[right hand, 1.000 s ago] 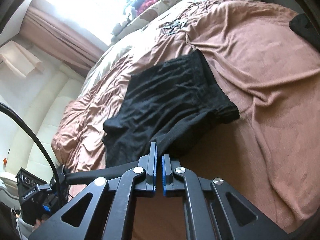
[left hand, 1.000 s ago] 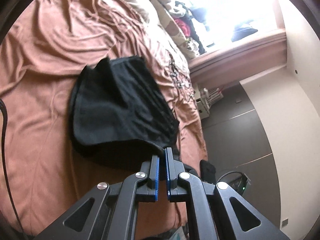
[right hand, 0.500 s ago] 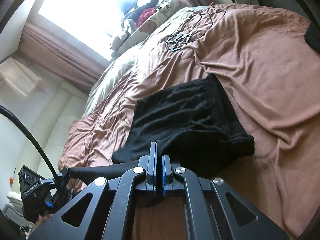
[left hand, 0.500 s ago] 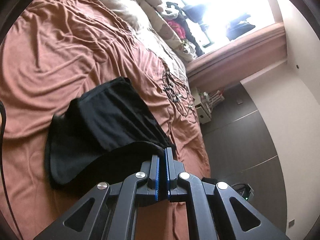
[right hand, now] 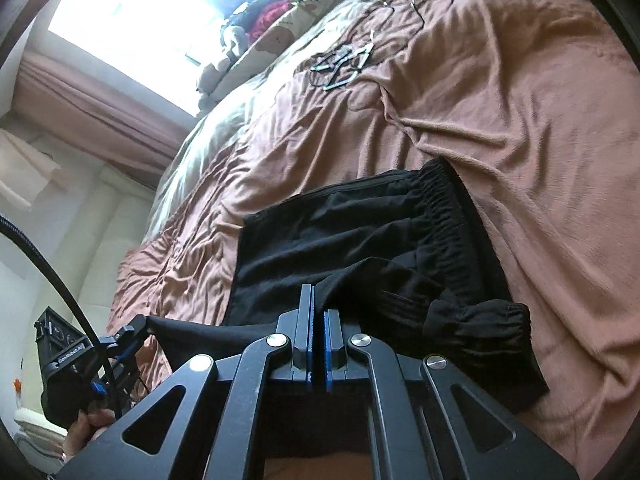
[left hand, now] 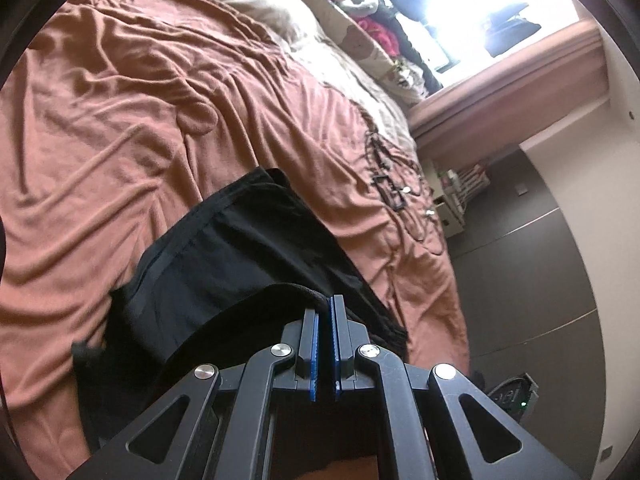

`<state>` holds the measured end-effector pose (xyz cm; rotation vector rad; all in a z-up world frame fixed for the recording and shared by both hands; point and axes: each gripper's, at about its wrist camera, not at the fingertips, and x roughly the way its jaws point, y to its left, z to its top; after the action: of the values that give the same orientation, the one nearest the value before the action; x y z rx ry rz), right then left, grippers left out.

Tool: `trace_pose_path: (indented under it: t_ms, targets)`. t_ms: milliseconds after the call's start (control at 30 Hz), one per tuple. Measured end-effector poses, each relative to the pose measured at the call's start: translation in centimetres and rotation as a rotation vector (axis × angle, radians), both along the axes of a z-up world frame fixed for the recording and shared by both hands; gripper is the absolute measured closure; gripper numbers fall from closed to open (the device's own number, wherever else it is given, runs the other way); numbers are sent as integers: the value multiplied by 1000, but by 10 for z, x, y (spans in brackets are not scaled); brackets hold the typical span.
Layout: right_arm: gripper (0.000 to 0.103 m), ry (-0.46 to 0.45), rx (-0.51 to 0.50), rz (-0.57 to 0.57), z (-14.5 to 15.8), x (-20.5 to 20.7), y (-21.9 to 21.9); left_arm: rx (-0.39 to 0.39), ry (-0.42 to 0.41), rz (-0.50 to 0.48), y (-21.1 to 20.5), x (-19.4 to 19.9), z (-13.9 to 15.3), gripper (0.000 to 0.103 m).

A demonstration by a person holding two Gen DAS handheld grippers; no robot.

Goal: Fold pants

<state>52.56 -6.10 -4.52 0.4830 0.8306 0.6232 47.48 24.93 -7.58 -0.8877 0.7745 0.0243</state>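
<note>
Black pants (left hand: 248, 256) lie on a rust-brown bedspread (left hand: 120, 120), partly doubled over. My left gripper (left hand: 325, 309) is shut on a black edge of the pants, which stretches off to the left. In the right wrist view the pants (right hand: 360, 232) show their gathered waistband at the right and an elastic cuff near the fingers. My right gripper (right hand: 317, 300) is shut on another part of the lifted black edge. The left gripper (right hand: 132, 330) appears there at the left, the cloth taut between the two.
A tangle of cables and small devices (right hand: 344, 60) lies on the far part of the bed. Pillows and plush toys (left hand: 360, 8) sit along the bright window. A dark cabinet wall (left hand: 520, 272) stands beyond the bed's edge. A hand (right hand: 86, 428) holds the left gripper's handle.
Both grippers have carried the held edge across the bed over the pants lying there. The folded layer now covers more of the lower one, and the far bed fills more of each view.
</note>
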Motion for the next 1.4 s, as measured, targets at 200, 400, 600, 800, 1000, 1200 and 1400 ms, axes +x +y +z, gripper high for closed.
trace_pose_path:
  t_ms: [200,400,600,800,1000,1200,1400]
  targets:
    - [44,11,39,42,0,15,6,82,79,-34,13,36,-19,70]
    - [37,-81,22,77,25,9,-2,240,85,-99,20,48,-12,50]
    - [37,-112,-167,58,27,-2,-15,351,154,-288,7,57,-30,50]
    - [37,-135,-360,75,33,-9,-13,411,208,-416,-5,54,-49,50]
    - [37,-128,-428,132,34,-12,-12,474,245,-476,-14,56,-62,50]
    - [37,-126,-537,155,24,-11,-9,533,250,-539,-28,55,-68,58]
    - [83,-127,-576,166,13,-10,-6,560,270,-557,-32,56,-71,97]
